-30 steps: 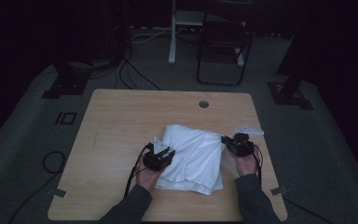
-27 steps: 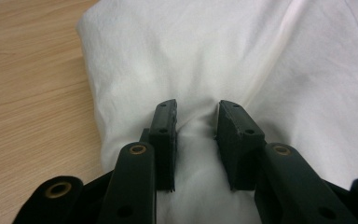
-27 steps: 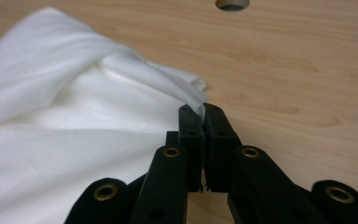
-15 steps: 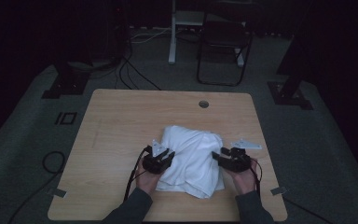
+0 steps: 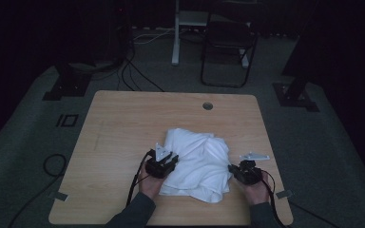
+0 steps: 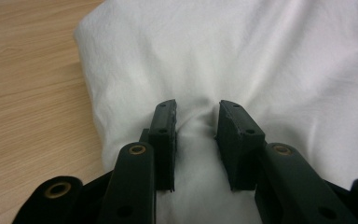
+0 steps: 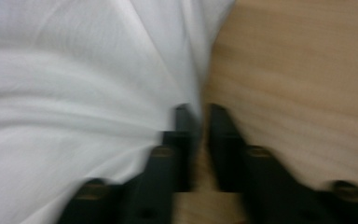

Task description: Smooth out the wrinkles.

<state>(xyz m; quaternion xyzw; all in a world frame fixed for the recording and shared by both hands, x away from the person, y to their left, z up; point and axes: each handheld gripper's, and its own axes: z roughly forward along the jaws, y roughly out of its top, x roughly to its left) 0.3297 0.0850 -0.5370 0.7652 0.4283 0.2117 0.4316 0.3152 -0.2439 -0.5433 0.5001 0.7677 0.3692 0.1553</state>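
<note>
A crumpled white cloth (image 5: 199,161) lies on the wooden table (image 5: 123,128), a little right of centre. My left gripper (image 5: 169,160) sits at the cloth's left edge. In the left gripper view it (image 6: 196,105) is shut on a bunched fold of the cloth (image 6: 261,56). My right gripper (image 5: 240,172) is low at the cloth's near right edge. Its jaws have just been closing. In the blurred right gripper view a narrow gap remains in the gripper (image 7: 199,109), with wood showing through and the cloth's edge (image 7: 74,70) lying against the left jaw.
A round cable hole (image 5: 207,105) sits near the table's far edge. Bare wood (image 7: 298,93) lies right of the cloth. Behind the table a dark chair (image 5: 228,52), stand feet and cables (image 5: 138,76) are on the grey floor.
My right gripper has moved from the cloth's far right side toward the person, down along the right edge. The left gripper and its fold have stayed put.
</note>
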